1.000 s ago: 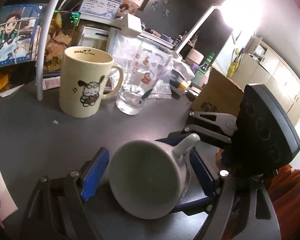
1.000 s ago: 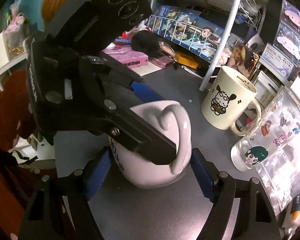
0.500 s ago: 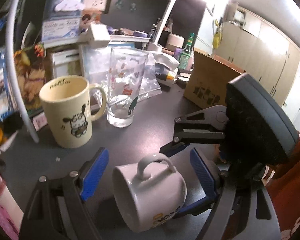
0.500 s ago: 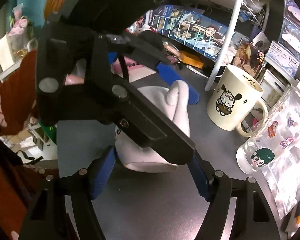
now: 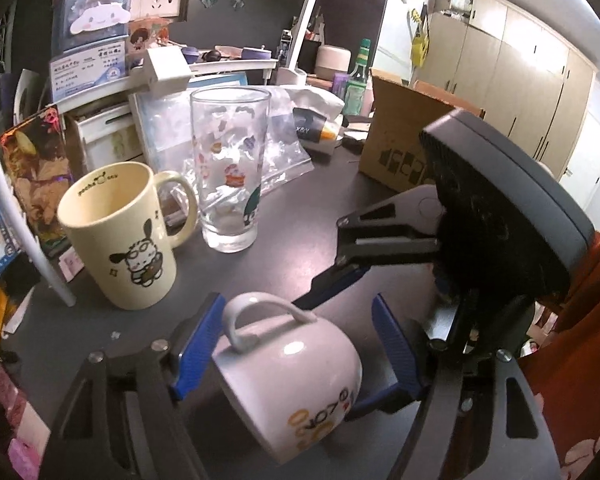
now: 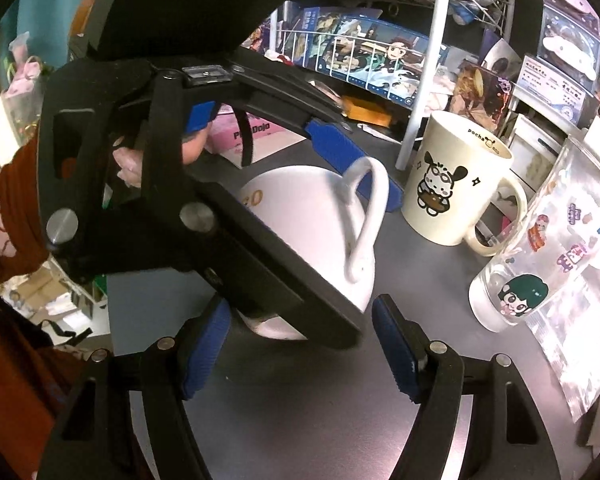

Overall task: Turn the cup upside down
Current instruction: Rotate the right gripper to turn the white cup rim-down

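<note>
A white cup (image 5: 288,376) with gold lettering is tilted on the dark table, handle up, its mouth turned down and toward the left. My left gripper (image 5: 300,356) is open, its blue pads on either side of the cup. My right gripper (image 6: 300,348) is open, just short of the cup (image 6: 320,216). The left gripper's body (image 6: 180,160) crosses the right wrist view and hides much of the cup. The right gripper's body (image 5: 492,216) shows behind the cup in the left wrist view.
A cream cartoon-dog mug (image 5: 120,236) and a tall printed glass (image 5: 230,172) stand upright just beyond the cup; both also show in the right wrist view, the mug (image 6: 456,184) and the glass (image 6: 540,248). A cardboard box (image 5: 404,136), plastic bags and a white rack pole (image 6: 424,64) crowd the table.
The cup has rotated: its mouth faced the left camera a second ago, now its side and handle face up, mouth tipping down. Both grippers have shifted around it.
</note>
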Action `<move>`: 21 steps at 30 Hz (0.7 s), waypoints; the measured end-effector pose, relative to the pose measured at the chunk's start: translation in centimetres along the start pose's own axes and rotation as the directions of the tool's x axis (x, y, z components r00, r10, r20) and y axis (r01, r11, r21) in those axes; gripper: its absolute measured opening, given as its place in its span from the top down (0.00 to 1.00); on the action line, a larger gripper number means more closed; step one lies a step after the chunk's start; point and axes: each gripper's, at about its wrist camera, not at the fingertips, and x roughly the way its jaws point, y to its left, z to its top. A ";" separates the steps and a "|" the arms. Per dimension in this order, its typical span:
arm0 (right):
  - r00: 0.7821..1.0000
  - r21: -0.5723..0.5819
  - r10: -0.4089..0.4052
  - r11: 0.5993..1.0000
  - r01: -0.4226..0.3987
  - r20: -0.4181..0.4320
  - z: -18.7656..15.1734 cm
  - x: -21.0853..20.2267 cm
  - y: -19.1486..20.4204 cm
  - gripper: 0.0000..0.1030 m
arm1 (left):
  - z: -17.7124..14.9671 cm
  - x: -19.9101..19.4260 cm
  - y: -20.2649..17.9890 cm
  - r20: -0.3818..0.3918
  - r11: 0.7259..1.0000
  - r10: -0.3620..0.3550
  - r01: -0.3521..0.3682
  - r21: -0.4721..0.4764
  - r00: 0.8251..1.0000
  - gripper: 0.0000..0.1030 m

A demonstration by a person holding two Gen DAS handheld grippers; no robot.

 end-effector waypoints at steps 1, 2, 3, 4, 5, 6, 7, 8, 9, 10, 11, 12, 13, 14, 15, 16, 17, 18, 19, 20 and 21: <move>1.000 0.005 -0.003 1.000 0.003 -0.002 0.0 0.0 -0.1 0.33 | 0.0 -0.1 0.0 -0.003 1.000 0.007 -0.007 0.000 1.000 0.29; 1.000 0.011 -0.006 1.000 0.006 -0.004 -0.1 0.0 -0.2 0.33 | -0.1 -0.2 0.1 -0.007 1.000 0.015 -0.015 -0.003 1.000 0.29; 1.000 0.017 -0.009 1.000 0.009 -0.006 -0.1 0.0 -0.4 0.33 | -0.2 -0.4 0.1 -0.007 1.000 0.023 -0.023 -0.012 1.000 0.29; 1.000 0.028 -0.009 1.000 0.010 -0.004 -0.2 0.0 -0.6 0.33 | -0.3 -0.6 0.1 -0.006 0.999 0.029 -0.029 -0.025 1.000 0.29; 1.000 0.042 -0.010 0.999 0.010 -0.002 -0.3 -0.1 -0.8 0.33 | -0.4 -0.7 0.1 -0.005 0.999 0.036 -0.037 -0.030 0.999 0.29; 1.000 0.058 -0.008 0.998 0.008 -0.001 -0.5 0.0 -1.1 0.33 | -0.5 -0.9 0.1 -0.006 0.998 0.052 -0.052 -0.032 0.999 0.29; 1.000 0.076 -0.006 0.997 0.007 -0.004 -0.6 0.1 -1.4 0.33 | -0.6 -1.0 0.1 -0.006 0.997 0.067 -0.067 -0.034 0.998 0.29; 1.000 0.091 -0.008 0.996 0.009 -0.005 -0.7 0.1 -1.7 0.33 | -0.7 -1.2 0.1 -0.007 0.996 0.084 -0.084 -0.041 0.996 0.29; 1.000 0.107 -0.014 0.994 0.014 -0.007 -0.8 0.2 -1.9 0.33 | -0.9 -1.3 0.1 -0.010 0.994 0.101 -0.101 -0.051 0.995 0.29; 1.000 0.123 -0.023 0.992 0.025 -0.014 -0.9 0.3 -2.3 0.33 | -1.0 -1.4 0.2 -0.014 0.991 0.115 -0.115 -0.063 0.993 0.29; 0.999 0.136 -0.033 0.990 0.036 -0.020 -0.9 0.4 -2.5 0.33 | -1.2 -1.5 0.3 -0.015 0.990 0.120 -0.121 -0.072 0.993 0.29; 0.999 0.150 -0.045 0.987 0.049 -0.026 -1.1 0.5 -2.8 0.33 | -1.4 -1.6 0.5 -0.017 0.989 0.123 -0.124 -0.084 0.992 0.29; 0.998 0.167 -0.059 0.984 0.063 -0.029 -1.2 0.6 -3.1 0.33 | -1.6 -1.7 0.6 -0.018 0.988 0.123 -0.124 -0.095 0.992 0.29; 0.997 0.186 -0.071 0.980 0.075 -0.031 -1.3 0.6 -3.4 0.33 | -1.7 -1.7 0.8 -0.021 0.986 0.124 -0.126 -0.109 0.992 0.29; 0.997 0.202 -0.074 0.976 0.079 -0.032 -1.4 0.6 -3.7 0.33 | -1.8 -1.6 1.1 -0.026 0.983 0.127 -0.129 -0.131 0.992 0.29; 0.997 0.221 -0.071 0.972 0.076 -0.031 -1.5 0.6 -4.0 0.33 | -1.9 -1.5 1.3 -0.032 0.980 0.131 -0.135 -0.149 0.991 0.29; 0.997 0.235 -0.065 0.969 0.070 -0.029 -1.6 0.6 -4.2 0.32 | -1.9 -1.3 1.5 -0.039 0.976 0.139 -0.143 -0.167 0.990 0.29; 0.998 0.245 -0.056 0.968 0.061 -0.028 -1.7 0.5 -4.3 0.32 | -1.9 -1.2 1.7 -0.040 0.972 0.143 -0.148 -0.184 0.989 0.28; 0.998 0.248 -0.054 0.967 0.059 -0.028 -1.7 0.5 -4.3 0.32 | -1.9 -1.2 1.8 -0.037 0.968 0.144 -0.148 -0.201 0.989 0.29; 0.998 0.248 -0.058 0.967 0.064 -0.030 -1.7 0.6 -4.4 0.32 | -1.9 -1.2 1.9 -0.038 0.966 0.144 -0.149 -0.211 0.989 0.29; 0.997 0.246 -0.066 0.967 0.072 -0.033 -1.7 0.5 -4.3 0.32 | -1.9 -1.2 2.0 -0.038 0.962 0.145 -0.150 -0.226 0.989 0.29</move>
